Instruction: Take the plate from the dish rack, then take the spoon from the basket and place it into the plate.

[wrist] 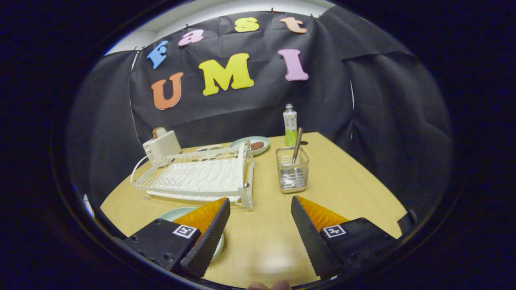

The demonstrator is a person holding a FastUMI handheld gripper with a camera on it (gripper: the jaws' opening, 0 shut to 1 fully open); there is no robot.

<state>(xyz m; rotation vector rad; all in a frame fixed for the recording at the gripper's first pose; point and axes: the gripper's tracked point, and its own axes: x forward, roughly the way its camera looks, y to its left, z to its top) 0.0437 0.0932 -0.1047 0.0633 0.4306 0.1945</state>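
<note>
Gaping empty, the tool (260, 203) has the spoon (297, 145) in its basket (292, 174) just beyond

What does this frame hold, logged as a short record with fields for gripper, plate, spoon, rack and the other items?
gripper: open, fingers apart over bare table, holding nothing
plate: pale green plate flat on the wooden table, partly under the left finger, out of the rack
spoon: wooden-handled spoon upright in the wire basket, just ahead of the fingers
rack: white dish rack, no plate in it
other: toaster, green bottle, far plate with food
</note>
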